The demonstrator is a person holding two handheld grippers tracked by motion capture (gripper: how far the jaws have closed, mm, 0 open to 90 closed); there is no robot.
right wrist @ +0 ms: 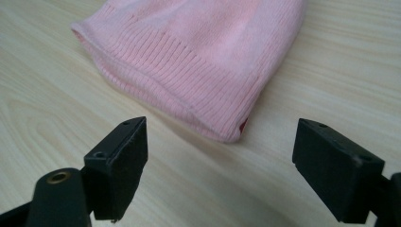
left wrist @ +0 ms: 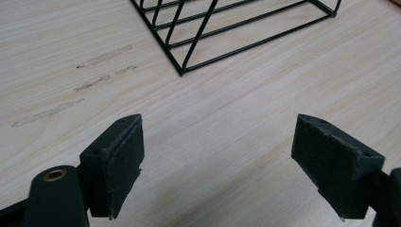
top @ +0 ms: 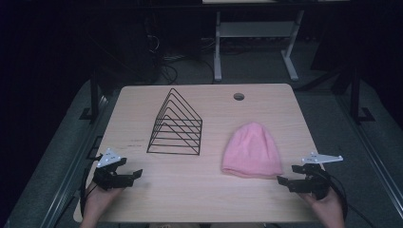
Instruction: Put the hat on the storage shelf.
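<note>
Right gripper [right wrist: 220,163] hangs released, jaws wide, with the pink knit beanie [right wrist: 198,56] just ahead on the table [right wrist: 56,118] (ribbed hem nearest); left gripper [left wrist: 217,156], likewise released, faces the black wire rack [left wrist: 227,28].

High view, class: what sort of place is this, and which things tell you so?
Probably a lab or workshop, not a home: a plain wooden table with a cable hole, tangled cables on the dark floor, and another desk frame behind.
</note>
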